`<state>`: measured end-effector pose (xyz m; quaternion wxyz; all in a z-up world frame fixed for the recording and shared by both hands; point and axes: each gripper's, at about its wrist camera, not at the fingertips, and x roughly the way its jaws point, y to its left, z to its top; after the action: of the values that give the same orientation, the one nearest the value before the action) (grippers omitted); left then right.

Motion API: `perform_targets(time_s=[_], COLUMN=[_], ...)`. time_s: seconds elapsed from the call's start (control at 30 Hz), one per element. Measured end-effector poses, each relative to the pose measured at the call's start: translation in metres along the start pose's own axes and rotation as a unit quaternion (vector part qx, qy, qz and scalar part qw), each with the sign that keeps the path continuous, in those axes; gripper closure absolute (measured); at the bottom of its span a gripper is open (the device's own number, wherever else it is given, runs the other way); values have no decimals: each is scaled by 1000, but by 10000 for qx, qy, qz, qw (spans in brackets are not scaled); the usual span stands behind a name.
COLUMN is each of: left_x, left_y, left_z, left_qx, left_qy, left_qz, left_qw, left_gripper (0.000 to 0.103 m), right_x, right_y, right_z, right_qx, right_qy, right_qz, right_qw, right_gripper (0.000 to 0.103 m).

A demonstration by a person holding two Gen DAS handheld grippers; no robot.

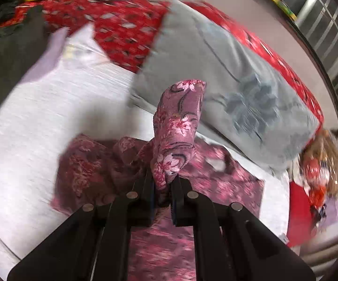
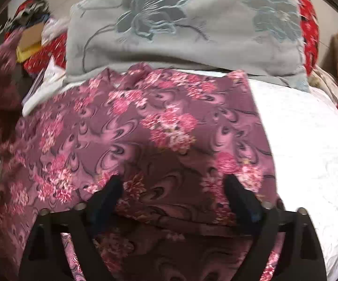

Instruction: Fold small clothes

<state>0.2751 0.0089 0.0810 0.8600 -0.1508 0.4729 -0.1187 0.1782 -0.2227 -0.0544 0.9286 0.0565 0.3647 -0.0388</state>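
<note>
The left claw (image 1: 163,182) is clamped on a fold of the floral garment (image 1: 178,126), while the right claw (image 2: 173,187) gapes wide just above that cloth on the bed (image 2: 297,128).

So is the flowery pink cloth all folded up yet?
Not yet. The pink cloth lies mostly spread on the white bedcover, one bunched end pinched in the left gripper.

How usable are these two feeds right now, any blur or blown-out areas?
Left wrist view: heavy motion smear on the grey pillow and red blanket; only the pinched pink floral garment stays sharp. Right wrist view: milder blur, white sheet overexposed at right, edges bowed.
</note>
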Motion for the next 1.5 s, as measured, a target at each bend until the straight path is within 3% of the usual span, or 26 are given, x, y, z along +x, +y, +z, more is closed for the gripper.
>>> perform_targets(time_s=[0.2, 0.4, 0.47, 0.6, 0.7, 0.77, 0.87, 0.93, 1.03, 1.1, 1.13, 1.17, 1.23, 1.37, 1.43, 1.5], left_x=[60, 123, 121, 89, 45, 27, 22, 28, 32, 33, 35, 35, 33, 33, 37, 40], left_y=[-51, -47, -42, -21, 18, 52, 100, 120, 131, 138, 138, 140, 142, 143, 140, 138], left_z=[-44, -84, -85, -86, -92, -94, -94, -97, -101, -104, -104, -104, -104, -103, -104, -105], left_qx=[341, 143, 93, -113, -380, -758, -1387, -1691, -1879, -1922, -1939, -1956, -1969, -1989, -2002, -1997], left_qy=[609, 1429, 1386, 1562, 1123, 892, 852, 940, 980, 1008, 1015, 1019, 1008, 965, 971, 991], left_qz=[3, 222, 79, -559, -891, -876, -841, -822, -889, -888, -907, -935, -968, -1011, -1004, -999], left_qw=[9976, 9894, 9903, 9861, 9889, 9893, 9831, 9777, 9732, 9721, 9715, 9709, 9704, 9700, 9698, 9697], left_gripper=[94, 92, 88, 65, 51, 50, 50, 50, 51, 50, 50, 51, 50, 50, 51, 51], right_x=[0, 0, 0, 1, 1, -10, -23, -16, 8, 20, 24, 25, 25, -11, -21, -17], right_y=[-3, -2, -2, -4, 0, 2, 18, 33, 53, 58, 58, 56, 50, 17, -8, -30], right_z=[-4, -5, -5, -2, 8, 19, 41, 54, 66, 67, 67, 67, 67, 72, 72, 66], right_qx=[-10, -36, -20, -6, -45, 262, 595, 686, 855, 1048, 1200, 1296, 1423, 1386, 1500, 1642], right_qy=[10, 24, 33, 110, 360, 184, -117, 15, 344, 494, 546, 585, 657, -111, -249, -111], right_qz=[162, 131, 151, 194, 64, 184, 816, 1112, 1066, 1060, 1134, 1239, 1480, 1621, 1482, 1184], right_qw=[9999, 9999, 9999, 9997, 9993, 9993, 9948, 9914, 9900, 9876, 9848, 9821, 9765, 9769, 9772, 9792], right_gripper=[1, 0, 0, 0, 1, 1, 0, 0, 1, 7, 26, 59, 87, 89, 89, 89])
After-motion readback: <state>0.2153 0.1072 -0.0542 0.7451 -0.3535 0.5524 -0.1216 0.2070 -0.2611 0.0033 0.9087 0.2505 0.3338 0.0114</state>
